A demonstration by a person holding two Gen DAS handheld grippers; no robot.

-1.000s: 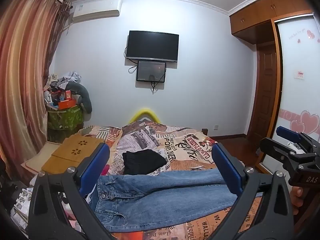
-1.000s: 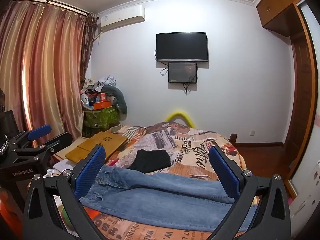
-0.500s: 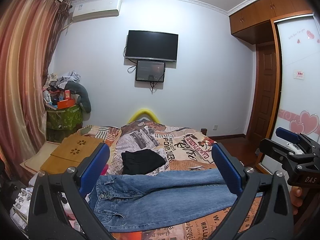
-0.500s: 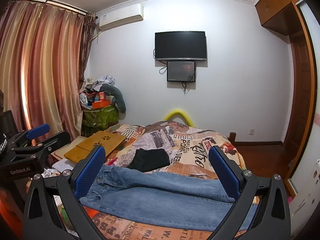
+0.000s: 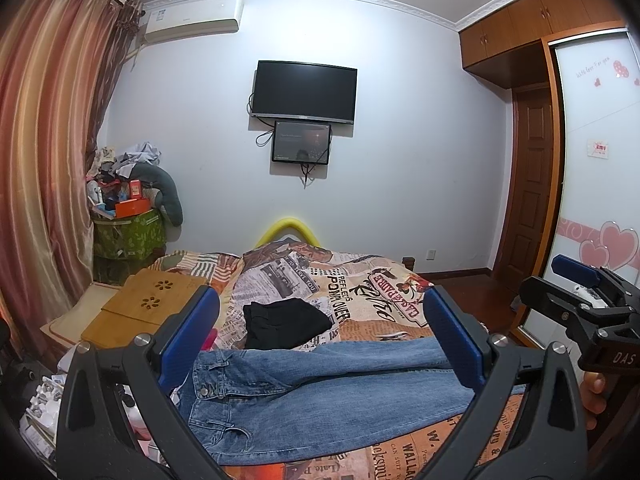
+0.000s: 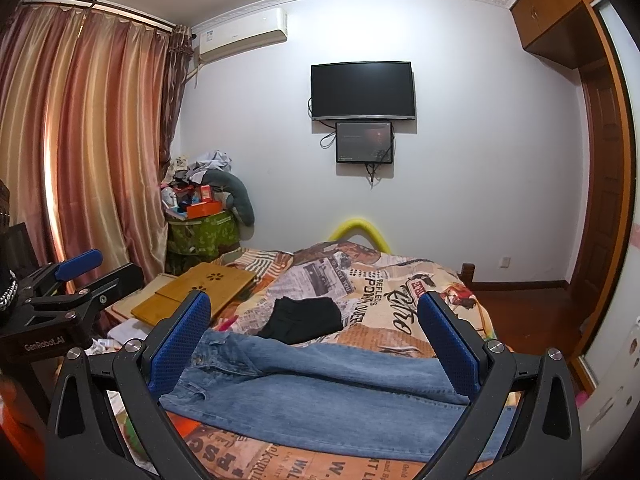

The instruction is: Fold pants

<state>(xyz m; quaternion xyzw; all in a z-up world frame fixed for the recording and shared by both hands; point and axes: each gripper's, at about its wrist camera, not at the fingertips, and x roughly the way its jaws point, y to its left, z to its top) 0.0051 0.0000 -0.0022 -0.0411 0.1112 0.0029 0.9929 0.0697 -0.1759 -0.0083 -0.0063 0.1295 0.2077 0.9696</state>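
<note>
Hovering above jeans [image 5: 320,392], both grippers wide open, holding nothing. Jeans lie flat across near edge of bed [image 5: 360,292], already halved lengthwise by look of it, one leg atop other.

Left to right relative to jeans:
- waistband [image 5: 208,376] at left end, under left gripper [image 5: 320,344]
- black garment [image 5: 284,322] just behind
- hems toward right end (hidden), under right gripper [image 6: 316,344]

Denim: heavy, soft, drapes but holds crease; not slippery. Judgement: pinch waistband edge and hems through both layers.

Blue jeans [image 5: 320,396] lie flat across the bed's near edge in front of me, legs stacked together, waistband toward my left, cuffs toward my right.
</note>
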